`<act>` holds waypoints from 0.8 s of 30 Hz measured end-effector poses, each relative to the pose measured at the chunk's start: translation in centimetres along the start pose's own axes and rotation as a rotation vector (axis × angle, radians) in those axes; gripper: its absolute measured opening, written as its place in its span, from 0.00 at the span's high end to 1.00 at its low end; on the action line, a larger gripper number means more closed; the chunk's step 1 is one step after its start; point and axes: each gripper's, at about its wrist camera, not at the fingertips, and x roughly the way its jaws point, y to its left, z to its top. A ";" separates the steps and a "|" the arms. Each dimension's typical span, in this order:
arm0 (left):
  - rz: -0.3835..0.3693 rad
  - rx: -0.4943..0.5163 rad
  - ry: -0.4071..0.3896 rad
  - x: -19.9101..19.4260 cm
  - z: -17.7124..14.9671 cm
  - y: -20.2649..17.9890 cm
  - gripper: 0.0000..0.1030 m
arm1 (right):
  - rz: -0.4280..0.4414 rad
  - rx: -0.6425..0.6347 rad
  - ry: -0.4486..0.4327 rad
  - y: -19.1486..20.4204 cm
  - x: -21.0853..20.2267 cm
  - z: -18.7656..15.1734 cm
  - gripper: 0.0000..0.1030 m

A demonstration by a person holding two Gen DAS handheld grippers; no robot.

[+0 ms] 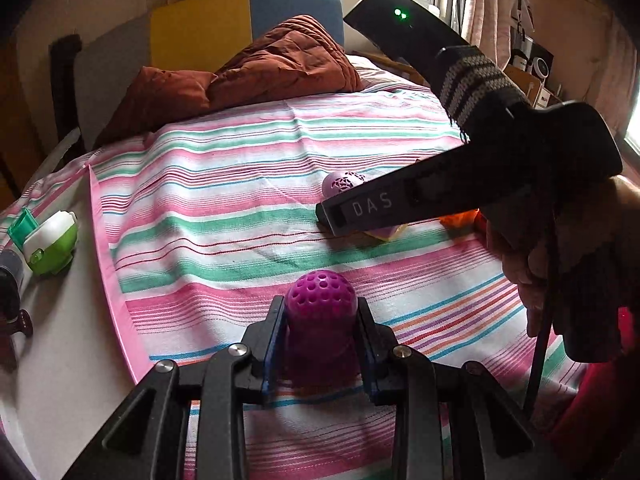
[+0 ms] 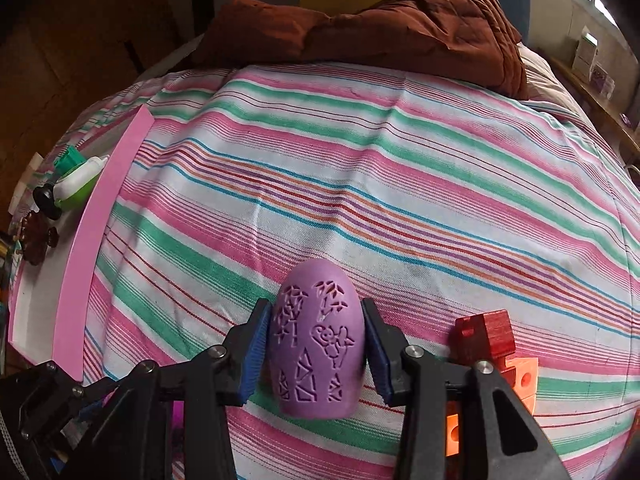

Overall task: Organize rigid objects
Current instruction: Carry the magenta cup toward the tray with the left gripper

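My left gripper (image 1: pixel 320 310) is shut on a magenta egg-shaped piece with round holes (image 1: pixel 320 290), held just above the striped bed sheet (image 1: pixel 224 200). In the right wrist view my right gripper (image 2: pixel 316 340) has its blue pads against both sides of a lilac egg with carved patterns (image 2: pixel 316 356). The left wrist view shows that same right gripper (image 1: pixel 343 200) reaching down from the right. The lilac egg (image 1: pixel 344 182) peeks out behind its finger, low over the sheet. Whether the egg rests on the sheet I cannot tell.
A red block (image 2: pixel 486 334) and orange blocks (image 2: pixel 524 380) lie right of the lilac egg. At the left a white board with a pink edge (image 2: pixel 80 264) holds a green and white item (image 2: pixel 78 186) and small dark things. A brown quilt (image 1: pixel 260 68) lies at the far end.
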 end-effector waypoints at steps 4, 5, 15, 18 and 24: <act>-0.018 -0.029 0.015 -0.1 0.2 0.4 0.69 | -0.016 -0.028 -0.014 0.5 0.0 0.1 0.56; -0.026 -0.043 0.019 -0.3 0.2 0.5 0.69 | -0.015 -0.027 -0.016 0.5 0.0 0.1 0.56; -0.106 -0.108 -0.067 -5.8 1.0 1.3 0.69 | -0.028 -0.063 -0.045 0.9 0.2 0.1 0.57; -0.116 -0.144 -0.085 -7.2 1.0 2.2 0.69 | -0.029 -0.068 -0.049 0.8 0.1 0.0 0.57; -0.059 -0.176 -0.089 -9.1 0.1 4.0 0.69 | -0.046 -0.091 -0.057 1.1 0.3 0.1 0.57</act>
